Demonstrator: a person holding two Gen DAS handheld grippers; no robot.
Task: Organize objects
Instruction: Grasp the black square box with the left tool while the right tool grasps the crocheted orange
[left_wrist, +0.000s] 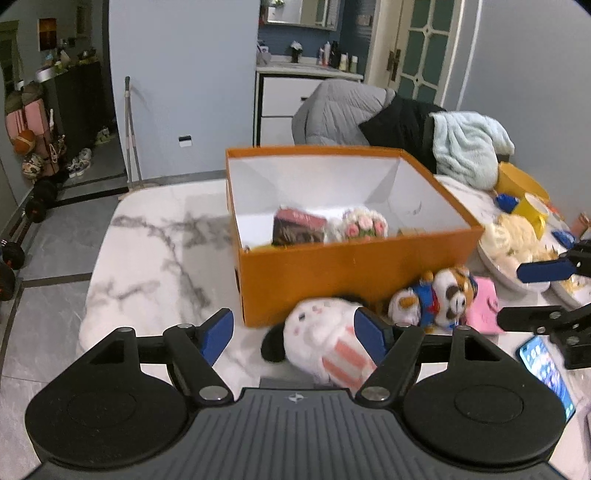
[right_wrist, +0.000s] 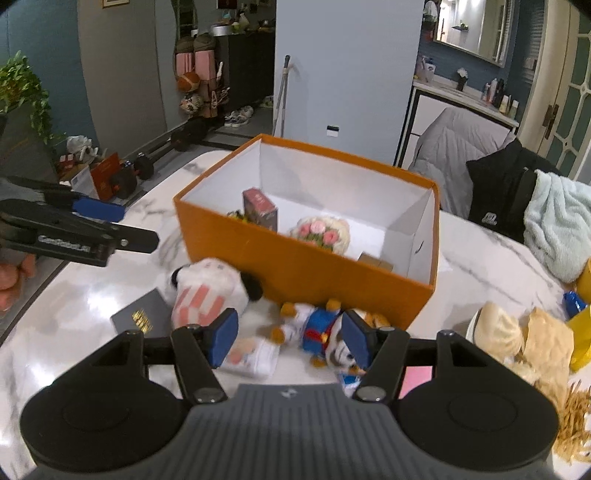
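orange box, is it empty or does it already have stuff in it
Not empty: the orange box is lidless and holds a maroon carton and a knitted bouquet; most of its floor is bare.

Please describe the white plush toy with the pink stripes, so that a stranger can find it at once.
Find the orange box on the marble table. The white plush toy lies against its front wall, left of the tiger plush. Only it has pink stripes and black ears.

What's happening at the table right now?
A person is sorting toys into the orange box, which already holds a small pink carton and a knitted bouquet. The left gripper is open around the white plush, not squeezing it. The right gripper is open over the blue-clad plush. Both toys lie on the table.
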